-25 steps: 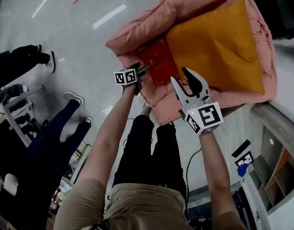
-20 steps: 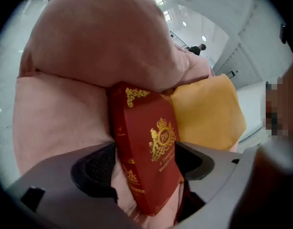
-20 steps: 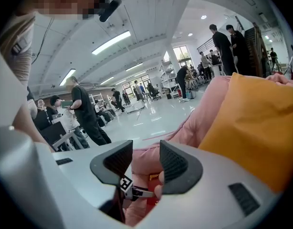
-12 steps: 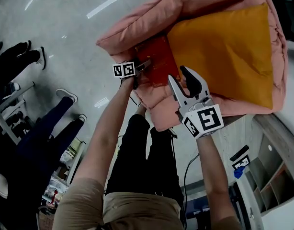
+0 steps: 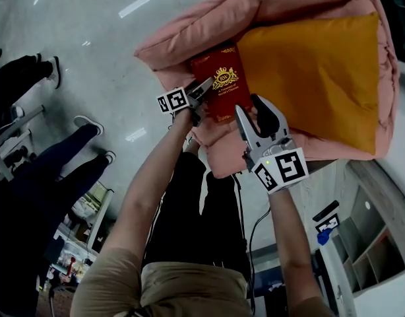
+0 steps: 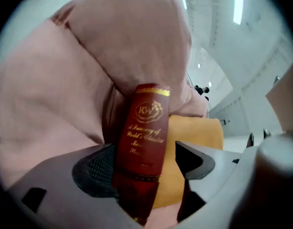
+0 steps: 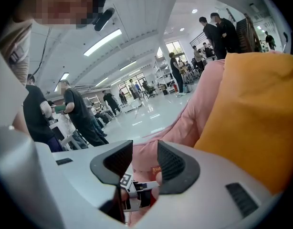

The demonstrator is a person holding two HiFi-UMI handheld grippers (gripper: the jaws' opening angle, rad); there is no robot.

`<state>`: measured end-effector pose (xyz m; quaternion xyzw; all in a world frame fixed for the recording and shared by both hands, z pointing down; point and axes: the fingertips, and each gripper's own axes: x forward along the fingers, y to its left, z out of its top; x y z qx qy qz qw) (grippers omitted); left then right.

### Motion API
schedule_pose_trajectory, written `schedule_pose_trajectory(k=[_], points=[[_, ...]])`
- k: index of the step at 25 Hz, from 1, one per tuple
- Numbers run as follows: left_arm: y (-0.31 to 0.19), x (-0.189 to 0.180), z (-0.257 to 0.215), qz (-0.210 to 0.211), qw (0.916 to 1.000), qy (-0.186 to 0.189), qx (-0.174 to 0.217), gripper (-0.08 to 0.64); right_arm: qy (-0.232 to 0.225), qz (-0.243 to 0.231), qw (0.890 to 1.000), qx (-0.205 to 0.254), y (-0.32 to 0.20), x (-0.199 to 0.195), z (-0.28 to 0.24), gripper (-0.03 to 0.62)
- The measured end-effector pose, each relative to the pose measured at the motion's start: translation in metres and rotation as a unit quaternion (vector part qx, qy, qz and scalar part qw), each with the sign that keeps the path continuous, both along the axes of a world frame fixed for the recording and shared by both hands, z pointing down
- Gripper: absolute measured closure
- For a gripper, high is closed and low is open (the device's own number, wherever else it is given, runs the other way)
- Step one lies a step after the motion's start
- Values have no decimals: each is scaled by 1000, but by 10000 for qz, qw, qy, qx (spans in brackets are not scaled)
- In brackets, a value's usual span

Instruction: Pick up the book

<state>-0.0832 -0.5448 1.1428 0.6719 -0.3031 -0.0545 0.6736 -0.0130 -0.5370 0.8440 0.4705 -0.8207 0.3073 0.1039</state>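
one red book (image 5: 222, 88), one orange cushion (image 5: 314, 78), one pink quilt (image 5: 189, 38). two grippers: the left gripper (image 5: 202, 96), its jaws just opening wider with the book between them, and the right gripper (image 5: 250, 105). two marker cubes (image 5: 173, 102), one on each. at least six bystanders (image 7: 77, 111) out on the floor, with more too far off to count.

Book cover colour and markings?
Dark red hardcover book, gold crest and lettering on the cover. Head view shows it best.

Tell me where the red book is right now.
Head view, upper centre: the red book lies on the pink quilt beside the orange pillow, between the left gripper's jaws, which have just been opening.
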Motion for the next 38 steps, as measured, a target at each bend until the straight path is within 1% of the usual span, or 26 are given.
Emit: schedule_pose_trajectory(k=[1,2,3,4,5,6,9,11,13,15,18,20,23,28,31,35,38], points=[[4,7,1,197,9997,115,-89,170,-53,6,10000,17,1,-1,-1,425],[10,15,6,553,9984,-17,-122,170,-98,10,9999,32,1,-3,-3,425],[14,21,12,922,9952,-321,-119,170,-129,11,9999,41,2,-5,-4,425],[15,24,18,1181,9908,-652,-97,190,-145,11,9999,44,2,-8,-5,425],[14,24,22,1304,9874,-889,-65,235,-150,13,9999,44,3,-10,-5,426],[13,23,23,1340,9858,-1011,-28,235,-149,18,9999,45,5,-12,-6,425],[11,20,17,1335,9848,-1101,115,249,-109,56,9999,73,9,-10,-9,426],[12,17,8,1280,9855,-1093,225,272,-40,117,9999,86,14,-1,-12,426],[15,8,-6,1150,9878,-1010,302,285,29,222,9997,81,20,9,-19,426],[20,-4,-27,997,9905,-875,358,287,65,372,9993,61,26,18,-32,426],[36,-24,-62,896,9920,-772,436,288,142,528,9985,67,42,31,-56,425],[51,-36,-88,855,9926,-721,479,288,233,546,9982,86,56,37,-72,425],[70,-54,-134,739,9931,-645,646,290,351,514,9979,151,81,40,-96,425],[98,-83,-219,263,9932,-432,1046,290,341,426,9979,360,123,38,-147,426],[131,-89,-271,-12,9920,-302,1224,290,331,369,9979,413,159,45,-181,426],[193,-86,-336,-351,9888,-247,1429,291,359,233,9984,379,223,64,-219,426],[231,-87,-384,-653,9835,-333,1656,291,267,130,9986,427,260,75,-246,425]])
